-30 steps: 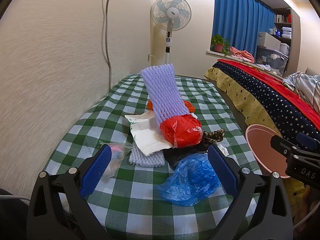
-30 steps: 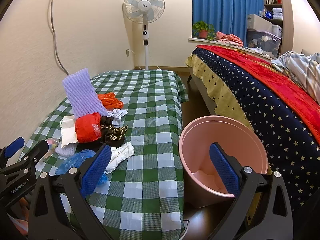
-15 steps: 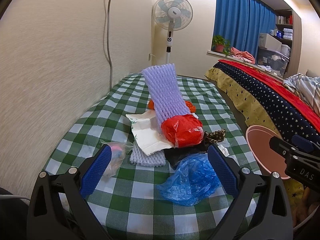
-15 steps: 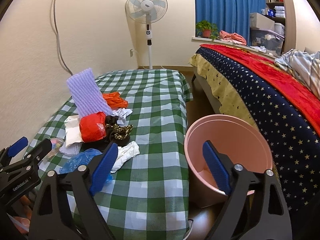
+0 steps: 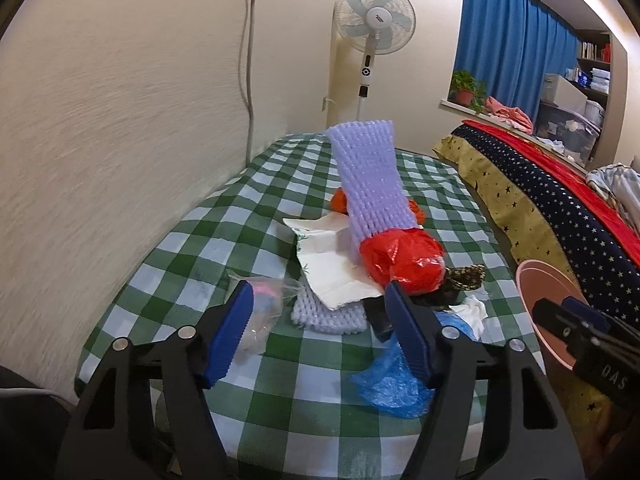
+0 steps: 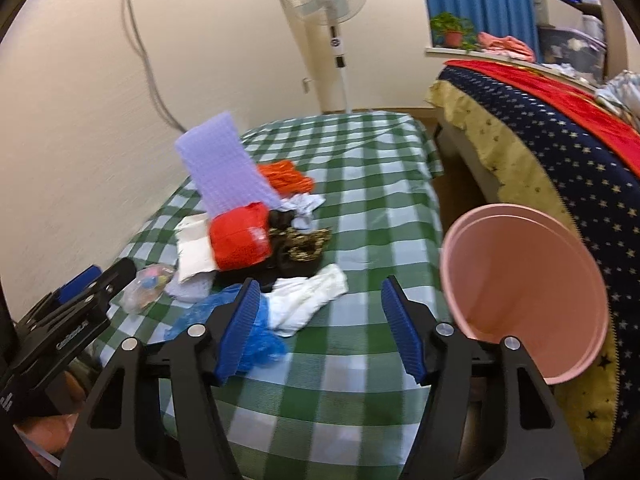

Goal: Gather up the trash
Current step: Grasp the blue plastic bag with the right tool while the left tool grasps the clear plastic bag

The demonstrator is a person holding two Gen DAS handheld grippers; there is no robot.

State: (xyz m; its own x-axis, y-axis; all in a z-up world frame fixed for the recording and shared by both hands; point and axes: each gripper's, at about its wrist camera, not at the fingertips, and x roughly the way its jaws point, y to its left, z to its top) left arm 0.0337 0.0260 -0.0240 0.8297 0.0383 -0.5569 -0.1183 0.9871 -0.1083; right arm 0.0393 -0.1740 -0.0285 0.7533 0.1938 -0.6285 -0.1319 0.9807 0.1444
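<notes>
Two grippers were recorded, both spread apart and grasping nothing. Left gripper: blue pads parted, hovering over the near end of the trash pile. Right gripper: blue pads parted, held above the near part of the desk, which wore a green-and-white checked cloth.

Trash, all lying on the desk toward its left side:
- lavender foam net sleeve, propped at a tilt above the pile;
- red plastic bag, bunched, touching the sleeve's lower end;
- white paper sheet, partly under the red bag, lying on a second lavender foam piece;
- clear plastic bag with small coloured bits inside, just beside the left gripper's left pad;
- blue plastic bag, crumpled, nearest the desk's front edge;
- white crumpled tissue, just beside the blue bag;
- dark patterned wrapper and orange bag, farther back.

Pink bin: standing off the desk's right edge, between desk and bed, mouth tilted toward the camera, interior bare as far as seen.

Pedestal fan: upright by the far wall.
</notes>
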